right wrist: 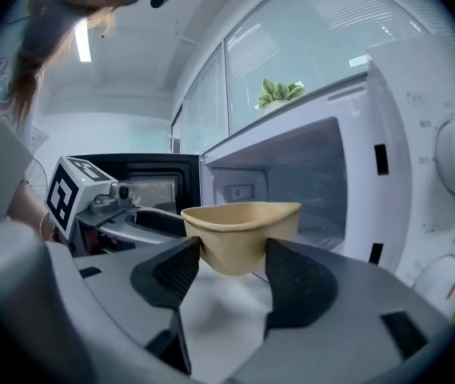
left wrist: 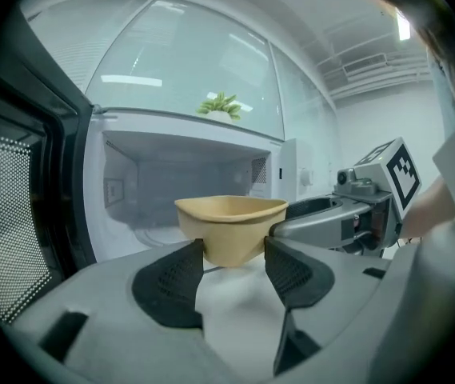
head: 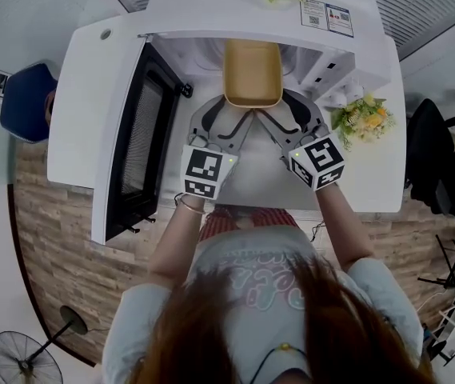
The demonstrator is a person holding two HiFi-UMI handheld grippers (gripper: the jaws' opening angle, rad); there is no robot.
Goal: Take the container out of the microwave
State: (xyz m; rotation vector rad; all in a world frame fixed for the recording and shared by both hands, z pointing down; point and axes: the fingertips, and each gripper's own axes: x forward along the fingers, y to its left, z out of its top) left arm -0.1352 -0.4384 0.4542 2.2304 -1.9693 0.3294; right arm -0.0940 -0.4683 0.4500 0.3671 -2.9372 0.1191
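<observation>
Your left gripper (left wrist: 233, 246) and right gripper (right wrist: 233, 248) both clamp the container (head: 253, 70) (light, thin-walled, likely crushable) low down; squeeze gently.

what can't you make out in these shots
- Container base: hidden behind the left gripper and right gripper in their own views.
- Label print on the microwave: too small in the head view.
- Lower knob: cut off by the right gripper view's edge.
</observation>
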